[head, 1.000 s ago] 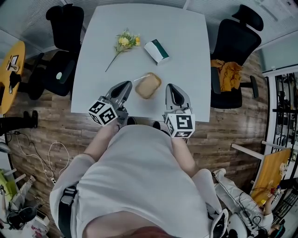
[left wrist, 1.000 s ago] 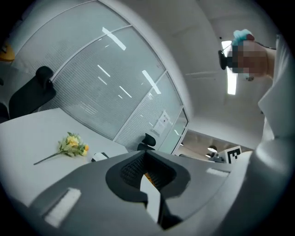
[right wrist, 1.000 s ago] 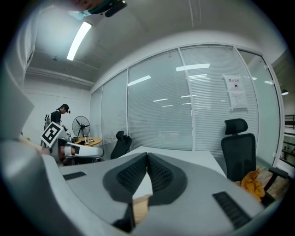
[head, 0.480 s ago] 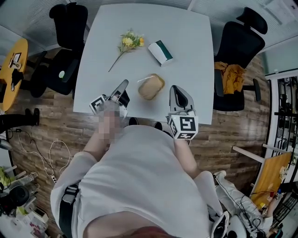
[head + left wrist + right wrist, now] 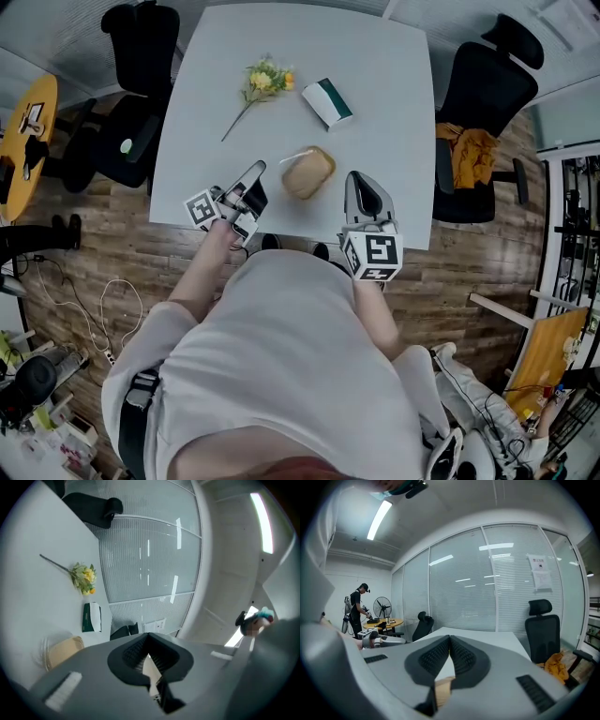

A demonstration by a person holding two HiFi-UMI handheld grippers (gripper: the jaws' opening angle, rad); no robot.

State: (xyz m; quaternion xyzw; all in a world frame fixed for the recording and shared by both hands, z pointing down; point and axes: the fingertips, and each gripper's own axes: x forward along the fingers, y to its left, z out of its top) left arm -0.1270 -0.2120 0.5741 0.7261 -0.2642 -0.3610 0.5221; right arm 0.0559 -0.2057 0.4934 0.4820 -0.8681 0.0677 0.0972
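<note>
White table (image 5: pixel 375 56) across the far middle. At its near edge, left gripper (image 5: pixel 255 171) and right gripper (image 5: pixel 360 177), each with jaws pressed together, nothing between. Between their tips and slightly farther, tan bun (image 5: pixel 309 172) in clear wrap, touching neither. Farther still, green-and-white carton (image 5: pixel 327 101); left of that, yellow flower sprig (image 5: pixel 262 82).

right tongs (image 5: pixel 449 639) hide most of the tan packet (image 5: pixel 442 689).
</note>
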